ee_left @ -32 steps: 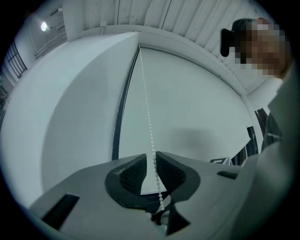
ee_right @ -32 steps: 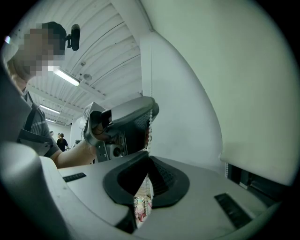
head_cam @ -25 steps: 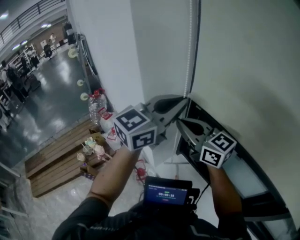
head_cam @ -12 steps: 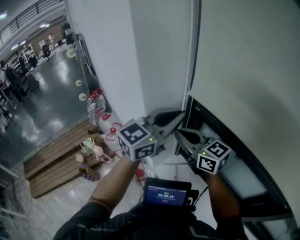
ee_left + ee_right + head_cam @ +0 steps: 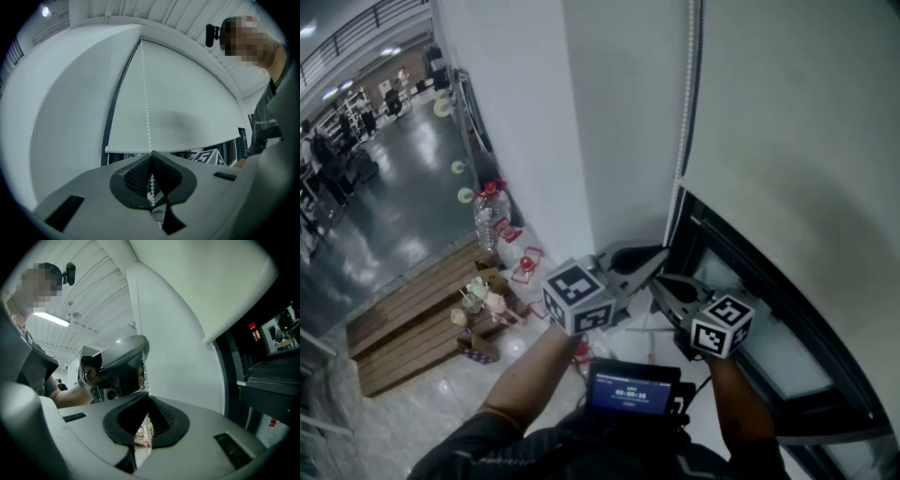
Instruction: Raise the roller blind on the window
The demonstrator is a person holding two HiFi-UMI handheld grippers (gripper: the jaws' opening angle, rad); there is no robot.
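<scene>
1. Left claw (image 5: 151, 155) is clamped shut on the white bead chain (image 5: 146, 108) at the window's (image 5: 717, 246) left edge.
2. Right claw (image 5: 148, 397), lower along that edge, pinches the same chain.
3. Roller blind (image 5: 787, 141): plain white fabric over the window's upper part; the window shows dark beneath its bottom rail (image 5: 173, 147).
</scene>
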